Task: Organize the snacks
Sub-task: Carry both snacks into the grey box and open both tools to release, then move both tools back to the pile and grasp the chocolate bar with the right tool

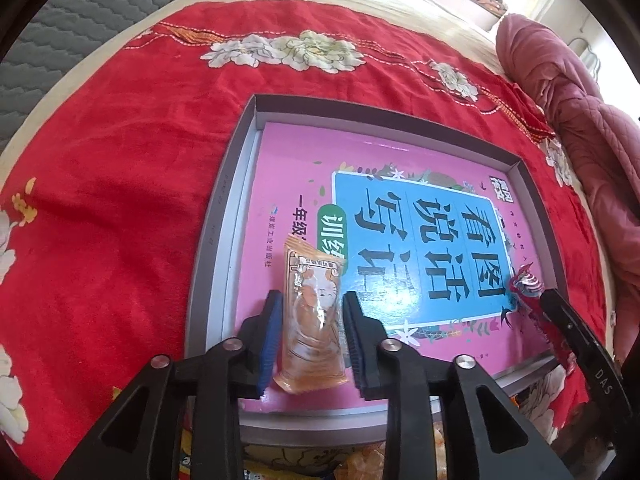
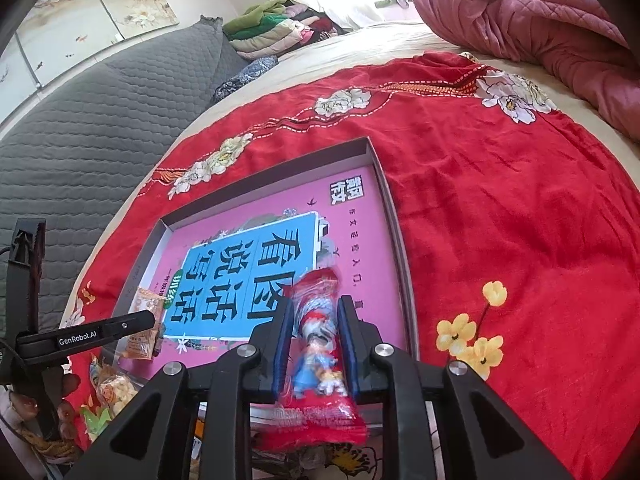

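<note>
I see a translucent orange cat-print snack packet, a glossy red cartoon-figure snack packet, a pink-and-blue book cover, and a red cloth with white flowers.

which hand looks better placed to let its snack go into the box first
Probably left: the left gripper has the orange clear-film snack packet lying loose between parted fingers, over the shallow grey box. The right gripper clamps the red snack packet.

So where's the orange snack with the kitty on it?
In the left wrist view the orange snack packet lies between the left gripper's fingers, on the pink book inside the grey box.
</note>
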